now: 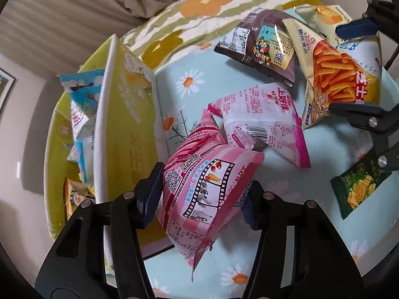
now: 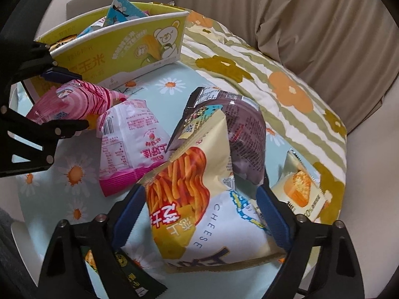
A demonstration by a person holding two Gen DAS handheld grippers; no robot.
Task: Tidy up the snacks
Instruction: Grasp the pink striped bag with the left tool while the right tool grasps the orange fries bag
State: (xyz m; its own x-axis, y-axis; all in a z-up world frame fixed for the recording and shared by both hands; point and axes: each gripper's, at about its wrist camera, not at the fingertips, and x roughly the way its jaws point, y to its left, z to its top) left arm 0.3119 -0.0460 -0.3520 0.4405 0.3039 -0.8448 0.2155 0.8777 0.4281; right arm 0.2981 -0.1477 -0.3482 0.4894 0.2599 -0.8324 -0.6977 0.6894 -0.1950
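Observation:
My left gripper [image 1: 203,182] is shut on a pink striped snack bag [image 1: 194,154], its blue pads pressing both sides; the bag tilts up beside the yellow-green carton [image 1: 124,124]. The right wrist view shows that same left gripper [image 2: 69,99] and pink striped bag [image 2: 82,97] at the left. My right gripper [image 2: 199,196] has its pads against both sides of a cream cheese-stick bag [image 2: 189,179], which bulges between them. In the left wrist view, the right gripper [image 1: 349,69] and the cheese-stick bag [image 1: 331,74] are at the far right.
The carton [image 2: 119,47] holds several snack packs. On the daisy-print cloth [image 1: 189,82] lie a pink-and-white bag [image 1: 261,124], a brown bag [image 1: 261,47], a green pack [image 1: 356,189] and a cake pack [image 2: 301,191]. A flowered quilt [image 2: 286,92] and curtain lie behind.

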